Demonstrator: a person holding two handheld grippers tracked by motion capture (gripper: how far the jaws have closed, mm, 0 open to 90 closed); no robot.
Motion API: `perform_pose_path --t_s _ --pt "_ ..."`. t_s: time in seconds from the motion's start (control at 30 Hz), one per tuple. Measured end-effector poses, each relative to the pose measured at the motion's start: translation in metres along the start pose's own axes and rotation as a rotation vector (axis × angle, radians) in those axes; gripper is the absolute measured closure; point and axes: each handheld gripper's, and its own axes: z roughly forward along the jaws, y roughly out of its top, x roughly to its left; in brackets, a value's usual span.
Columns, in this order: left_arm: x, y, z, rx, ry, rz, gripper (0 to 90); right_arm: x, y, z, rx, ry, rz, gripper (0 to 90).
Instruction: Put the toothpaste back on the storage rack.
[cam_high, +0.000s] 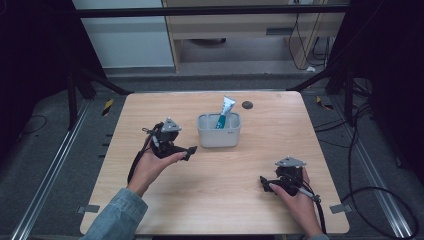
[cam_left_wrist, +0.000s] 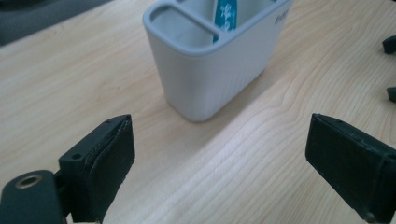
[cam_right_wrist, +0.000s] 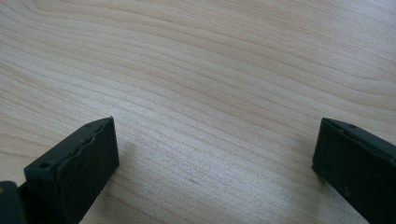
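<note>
A pale grey holder (cam_high: 219, 134) with compartments stands upright near the middle of the wooden table (cam_high: 225, 200). A white and teal tube (cam_high: 224, 114) leans out of its top. My left gripper (cam_high: 190, 151) is held just left of the holder, pointing at it, jaws open with nothing between them. In the left gripper view the holder (cam_left_wrist: 215, 70) is a short way ahead of the open left gripper (cam_left_wrist: 219, 135), with the tube (cam_left_wrist: 227, 14) inside it. My right gripper (cam_high: 263, 182) rests low at the front right; in its own view the right gripper (cam_right_wrist: 217, 140) is open over bare wood.
A small dark round spot (cam_high: 247, 105) marks the table behind the holder. Black frame bars (cam_high: 320, 77) slant down to the table's far corners. Cables (cam_high: 380, 190) lie on the floor to the right. Bare wood lies between the two hands.
</note>
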Motion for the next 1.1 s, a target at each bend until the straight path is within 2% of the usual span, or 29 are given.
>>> perform_pose_path --t_s 0.03,0.07,0.1,0.27,0.37,0.4,0.43,0.57,0.63,0.8,0.87,1.1 --pt "0.000 0.000 0.000 0.000 0.000 0.000 7.7 0.000 0.000 0.000 0.000 0.000 0.000 0.6" --pt "0.004 -0.009 0.000 0.020 0.008 -0.010 7.7 0.000 0.000 0.000 0.000 -0.001 0.001 0.6" --pt "0.004 -0.009 0.000 0.020 0.008 -0.010 7.7 0.000 0.000 0.000 0.000 -0.001 0.001 0.6" --pt "0.017 -0.035 0.000 0.058 0.020 -0.042 7.7 0.000 0.000 0.000 0.000 -0.001 0.001 0.6" --pt "0.027 -0.050 -0.001 0.086 0.048 -0.057 7.5 0.000 0.000 0.000 0.000 -0.001 0.001 0.6" --pt "0.027 -0.050 -0.001 0.086 0.048 -0.057 7.5 0.000 0.000 0.000 0.000 -0.001 0.001 0.6" --pt "0.032 -0.058 -0.002 0.094 0.055 -0.074 7.5 0.000 0.000 0.000 0.000 -0.001 0.003 0.6" --pt "0.041 -0.069 -0.003 0.102 0.068 -0.098 7.4 0.000 0.000 0.000 0.000 -0.001 0.001 0.6" --pt "0.051 -0.079 -0.003 0.109 0.088 -0.129 6.4 0.000 0.000 0.000 0.000 -0.001 0.003 0.6" --pt "0.064 -0.093 -0.004 0.117 0.107 -0.157 6.3 0.000 0.000 0.000 0.000 -0.001 0.003 0.6" --pt "0.074 -0.104 -0.004 0.125 0.129 -0.178 6.3 0.000 0.000 0.000 0.000 -0.001 0.003 0.6" --pt "0.085 -0.116 -0.002 0.119 0.152 -0.196 6.0 0.000 0.000 0.000 0.000 -0.001 0.003 0.6"
